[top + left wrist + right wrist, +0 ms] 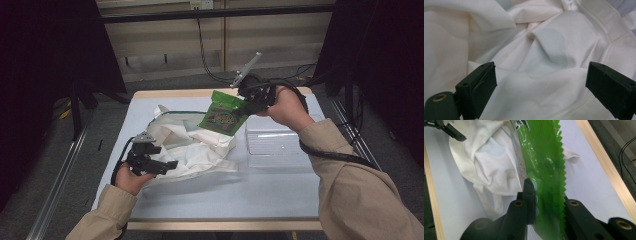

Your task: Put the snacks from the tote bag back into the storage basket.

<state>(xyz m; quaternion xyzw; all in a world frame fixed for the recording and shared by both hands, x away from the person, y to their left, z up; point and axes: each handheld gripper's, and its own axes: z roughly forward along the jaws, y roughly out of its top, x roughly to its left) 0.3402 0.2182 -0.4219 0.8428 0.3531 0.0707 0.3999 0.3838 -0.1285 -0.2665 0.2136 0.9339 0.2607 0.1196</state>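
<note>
Pinching a green packet (223, 113) by its serrated, crinkly edge, the right gripper (251, 106) is holding it in the air above the white bag (192, 150) on the table (240, 192). The left gripper (541, 90) is resting wide open on the bag's soft, rumpled cloth, gripping nothing. A clear bin (276, 145) is sitting just beside the bag.

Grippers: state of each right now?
Left gripper: open, jaws apart over the crumpled white cloth bag.
Right gripper: shut on the green plastic snack packet.
</note>
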